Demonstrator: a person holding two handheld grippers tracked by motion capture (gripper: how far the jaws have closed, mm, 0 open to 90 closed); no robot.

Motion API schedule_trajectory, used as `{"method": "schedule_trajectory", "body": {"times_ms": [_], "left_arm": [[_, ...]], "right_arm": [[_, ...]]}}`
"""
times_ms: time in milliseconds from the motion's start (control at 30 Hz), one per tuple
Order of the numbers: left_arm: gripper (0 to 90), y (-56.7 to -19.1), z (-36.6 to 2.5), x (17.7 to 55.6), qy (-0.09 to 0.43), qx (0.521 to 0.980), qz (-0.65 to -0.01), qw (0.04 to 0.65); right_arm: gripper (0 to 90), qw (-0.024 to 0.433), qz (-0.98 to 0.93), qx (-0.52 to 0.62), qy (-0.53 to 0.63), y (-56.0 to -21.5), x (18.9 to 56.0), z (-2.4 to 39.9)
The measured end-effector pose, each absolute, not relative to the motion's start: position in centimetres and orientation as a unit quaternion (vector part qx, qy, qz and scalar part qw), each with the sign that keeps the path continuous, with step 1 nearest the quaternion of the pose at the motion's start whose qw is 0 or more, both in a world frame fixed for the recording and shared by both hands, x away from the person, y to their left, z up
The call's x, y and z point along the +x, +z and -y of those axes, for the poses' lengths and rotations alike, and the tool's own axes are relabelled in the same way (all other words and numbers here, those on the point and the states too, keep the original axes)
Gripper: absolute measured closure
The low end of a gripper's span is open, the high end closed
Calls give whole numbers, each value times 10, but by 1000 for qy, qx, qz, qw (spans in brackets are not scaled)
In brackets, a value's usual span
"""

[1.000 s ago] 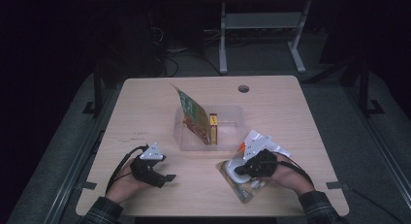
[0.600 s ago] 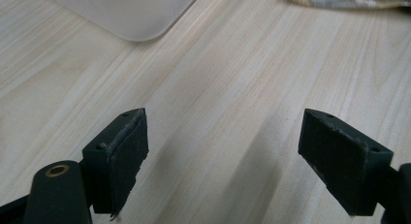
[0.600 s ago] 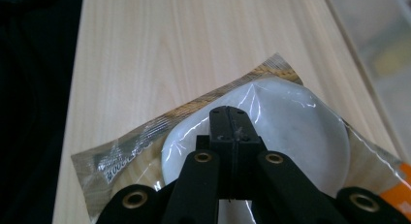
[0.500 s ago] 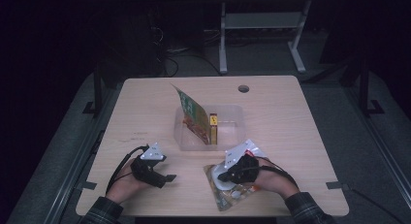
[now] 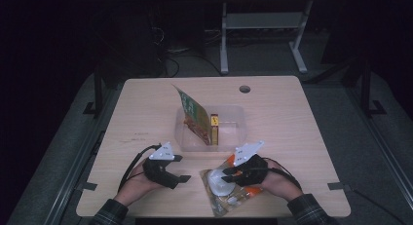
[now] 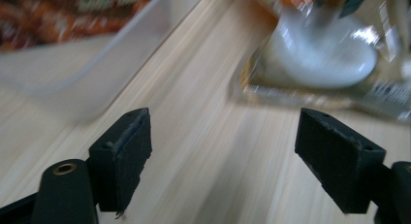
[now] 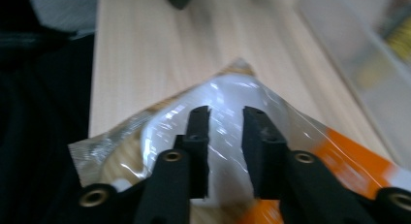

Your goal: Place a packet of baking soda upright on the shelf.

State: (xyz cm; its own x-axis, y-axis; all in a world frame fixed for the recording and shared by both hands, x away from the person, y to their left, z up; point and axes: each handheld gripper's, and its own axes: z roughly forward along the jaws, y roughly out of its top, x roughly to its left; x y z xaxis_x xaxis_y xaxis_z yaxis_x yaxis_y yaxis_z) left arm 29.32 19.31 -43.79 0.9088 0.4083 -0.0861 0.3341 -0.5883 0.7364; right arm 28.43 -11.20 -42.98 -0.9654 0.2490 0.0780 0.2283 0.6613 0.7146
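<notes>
Packet: a clear plastic snack packet [image 5: 225,186] with orange print and a round white item inside lies flat on the table, near the front edge, at about 5 o'clock from the table's middle. In the left gripper view the packet [image 6: 329,54] is blurred, at 1 o'clock beyond the jaws.
Right gripper: the right gripper [image 5: 229,175] sits over the packet's right part, pointing toward 9 o'clock. In the right gripper view [image 7: 226,136] its jaws have just been opening and stand a little apart above the packet [image 7: 203,122]; a narrow gap shows between them, and the pads do not press on it.
Left gripper: the left gripper [image 5: 185,168] rests at 9 o'clock of the packet, near it and apart, pointing toward 3 o'clock. Its jaws stand wide open with bare wood between them [image 6: 223,151].
Bin: a clear plastic bin [image 5: 234,137] sits at the table's middle, at 12 o'clock of the packet, just beyond it.
Bin contents: a green and brown pouch [image 5: 194,115] leans tilted inside, a small yellow box [image 5: 214,129] upright at its 3 o'clock.
Table: light wooden table [image 5: 146,108], with a round hole [image 5: 244,89] near its far edge.
</notes>
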Motion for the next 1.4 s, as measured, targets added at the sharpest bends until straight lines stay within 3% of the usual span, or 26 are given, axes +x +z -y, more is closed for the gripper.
{"method": "schedule_trajectory", "body": {"times_ms": [200,400,933,1267,1400], "left_arm": [[242,-433,-159,298,28,893,-182,410],[294,-436,-126,303,16,900,-159,406],[368,-454,-73,331,-39,913,-144,380],[565,-456,-63,337,-96,911,-142,374],[773,-454,-60,335,-85,916,-124,372]], "right_arm": [[567,36,-894,192,403,-424,283,142],[486,61,-876,242,412,-422,277,168],[392,105,-845,309,424,-420,259,206],[366,113,-835,339,418,-423,243,219],[360,118,-833,344,418,-423,241,222]]}}
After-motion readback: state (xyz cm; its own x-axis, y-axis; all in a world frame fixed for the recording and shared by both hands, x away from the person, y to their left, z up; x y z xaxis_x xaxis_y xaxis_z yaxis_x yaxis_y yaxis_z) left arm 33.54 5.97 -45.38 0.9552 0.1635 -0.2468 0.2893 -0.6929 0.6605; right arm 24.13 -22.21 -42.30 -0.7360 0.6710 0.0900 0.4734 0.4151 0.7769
